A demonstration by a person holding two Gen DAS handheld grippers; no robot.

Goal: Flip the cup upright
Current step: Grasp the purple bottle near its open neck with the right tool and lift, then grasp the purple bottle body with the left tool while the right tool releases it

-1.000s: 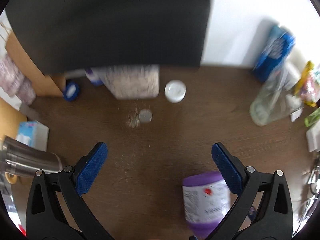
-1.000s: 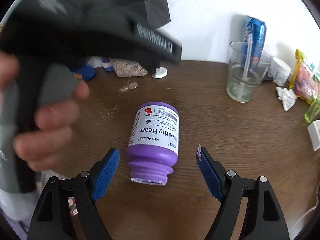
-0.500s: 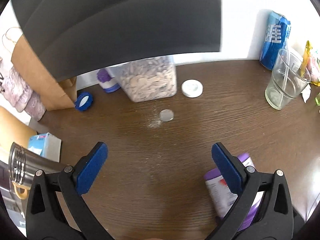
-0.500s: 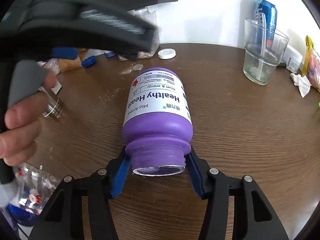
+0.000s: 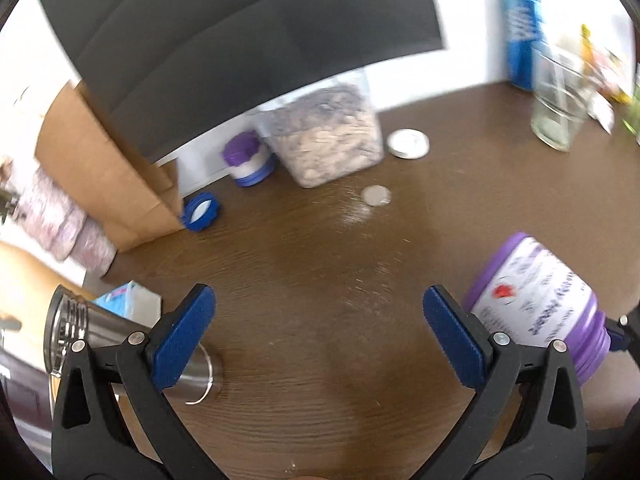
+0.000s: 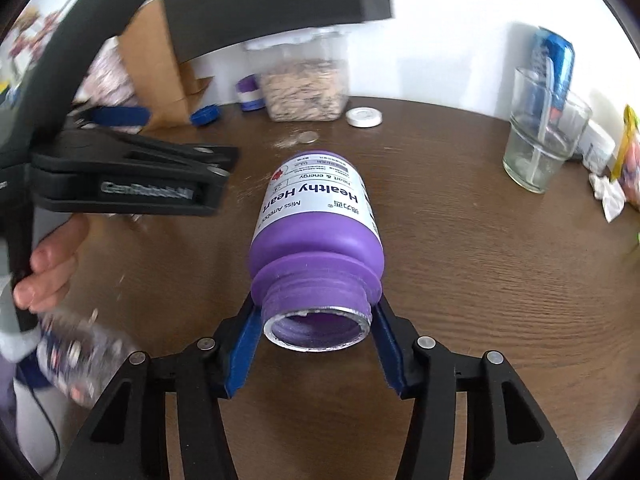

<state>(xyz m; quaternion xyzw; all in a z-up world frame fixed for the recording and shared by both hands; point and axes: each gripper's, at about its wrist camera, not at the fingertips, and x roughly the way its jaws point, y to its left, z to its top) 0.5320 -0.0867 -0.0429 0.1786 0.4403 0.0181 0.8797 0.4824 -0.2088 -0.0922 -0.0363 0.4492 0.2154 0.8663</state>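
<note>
Right gripper (image 6: 316, 344) clamped on purple bottle (image 6: 316, 224) neck.
Bottle on its side on brown counter (image 6: 460, 260), open mouth toward camera; left gripper (image 6: 132, 176) at left, hand-held.

"healthy heart" is read in large letters on the white label of the purple bottle (image 6: 316, 216), w/ "miss arrebo" (approx.) beside it and "heart & energy" in small print above, all seen upside down. a raised logo on the left gripper (image 6: 148, 190) is blurred, unreadable. blue can (image 6: 554, 68) print not legible.
</note>
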